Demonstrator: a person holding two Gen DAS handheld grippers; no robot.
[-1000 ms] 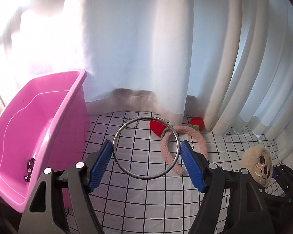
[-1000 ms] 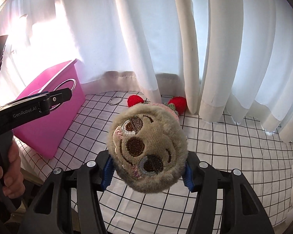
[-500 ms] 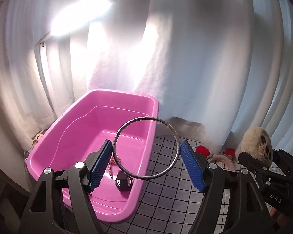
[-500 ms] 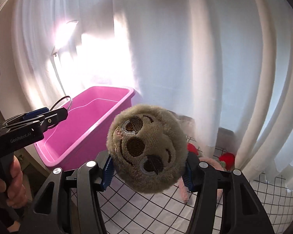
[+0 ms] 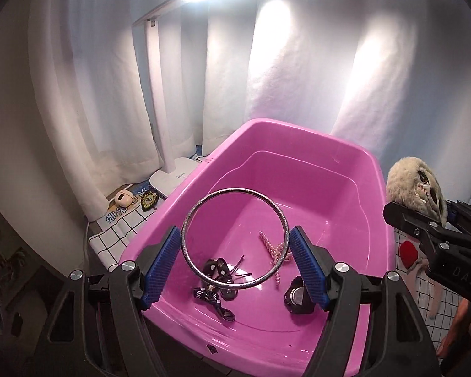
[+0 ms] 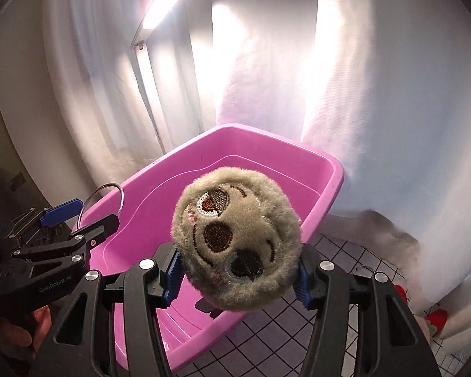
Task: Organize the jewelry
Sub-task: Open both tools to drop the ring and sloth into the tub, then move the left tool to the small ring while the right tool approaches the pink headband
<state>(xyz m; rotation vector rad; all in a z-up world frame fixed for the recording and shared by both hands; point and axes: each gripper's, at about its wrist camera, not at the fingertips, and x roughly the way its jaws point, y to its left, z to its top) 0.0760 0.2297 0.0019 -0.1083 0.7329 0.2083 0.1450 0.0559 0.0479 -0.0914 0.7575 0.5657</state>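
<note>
Both grippers now swung from the mat to over the pink bin [image 5: 373, 169] — L gripper [image 5: 235, 260] pinching bangle [image 5: 235, 238], R gripper [image 6: 237, 275] clamping plush [image 6: 235, 245], both above it — drop looks next.

A ring [image 5: 235, 238] sits between the fingers of the left gripper [image 5: 235, 265], above a tub [image 5: 298, 160] containing a bead string [image 5: 274, 249], a watch [image 5: 296, 298] and hair ties [image 5: 216, 282]. To the right, the right gripper [image 6: 238, 278] holds a plush toy [image 6: 237, 240] beside the tub. A lamp [image 5: 168, 169] stands behind the tub to its left, before a curtain [image 5: 298, 62].
</note>
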